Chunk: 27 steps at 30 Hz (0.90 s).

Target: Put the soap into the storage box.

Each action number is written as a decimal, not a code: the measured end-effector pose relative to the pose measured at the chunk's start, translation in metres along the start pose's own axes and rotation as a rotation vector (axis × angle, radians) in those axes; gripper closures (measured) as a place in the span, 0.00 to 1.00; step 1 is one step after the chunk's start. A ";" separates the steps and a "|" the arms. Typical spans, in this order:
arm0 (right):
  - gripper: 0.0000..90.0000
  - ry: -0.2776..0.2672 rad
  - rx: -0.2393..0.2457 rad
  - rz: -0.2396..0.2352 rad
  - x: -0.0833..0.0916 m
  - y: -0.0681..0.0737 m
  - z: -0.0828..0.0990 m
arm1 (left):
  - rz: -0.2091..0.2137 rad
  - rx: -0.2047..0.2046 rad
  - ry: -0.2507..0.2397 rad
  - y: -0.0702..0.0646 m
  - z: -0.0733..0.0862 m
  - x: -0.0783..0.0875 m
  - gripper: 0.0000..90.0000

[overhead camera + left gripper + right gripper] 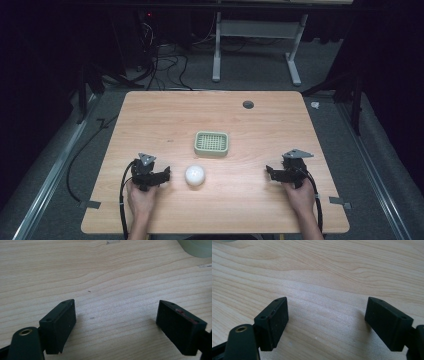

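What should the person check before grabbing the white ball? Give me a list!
1. Left tool open: ok, jaws stand wide apart with nothing between them.
2. Right tool open: ok, also empty.
3. White ball free on the table: ok, it touches nothing.
4. Path from the left tool to the ball: ok, bare wood between them.
5. Green grid tray out of the way: ok, it lies beyond the ball, apart from it.
6. Ball staying put when touched: cannot tell; a round thing may roll.
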State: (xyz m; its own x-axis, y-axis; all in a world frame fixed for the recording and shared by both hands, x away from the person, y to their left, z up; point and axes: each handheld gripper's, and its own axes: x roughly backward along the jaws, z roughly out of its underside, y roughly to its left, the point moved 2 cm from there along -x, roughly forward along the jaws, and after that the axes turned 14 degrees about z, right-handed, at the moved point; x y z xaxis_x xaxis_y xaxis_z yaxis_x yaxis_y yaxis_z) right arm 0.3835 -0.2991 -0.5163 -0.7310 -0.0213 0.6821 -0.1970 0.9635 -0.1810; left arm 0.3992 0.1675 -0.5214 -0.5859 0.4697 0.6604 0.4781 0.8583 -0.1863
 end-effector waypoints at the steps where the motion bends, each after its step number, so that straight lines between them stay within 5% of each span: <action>1: 0.22 0.000 0.000 0.000 0.000 0.000 0.000 | 0.000 0.000 0.000 0.000 0.000 0.000 0.19; 7: 0.22 -0.001 0.002 0.000 0.000 0.000 0.000 | 0.001 -0.006 0.007 0.000 0.000 0.001 0.18; 27: 0.22 0.000 0.001 -0.002 0.000 0.000 0.000 | 0.103 -0.042 -0.050 -0.019 -0.007 0.030 0.17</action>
State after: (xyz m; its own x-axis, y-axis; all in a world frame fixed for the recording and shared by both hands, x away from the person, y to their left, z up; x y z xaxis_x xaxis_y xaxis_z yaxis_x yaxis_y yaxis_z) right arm 0.3835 -0.2992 -0.5163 -0.7306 -0.0229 0.6824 -0.1988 0.9633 -0.1805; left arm 0.3775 0.1642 -0.4930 -0.5640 0.5652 0.6020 0.5636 0.7963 -0.2197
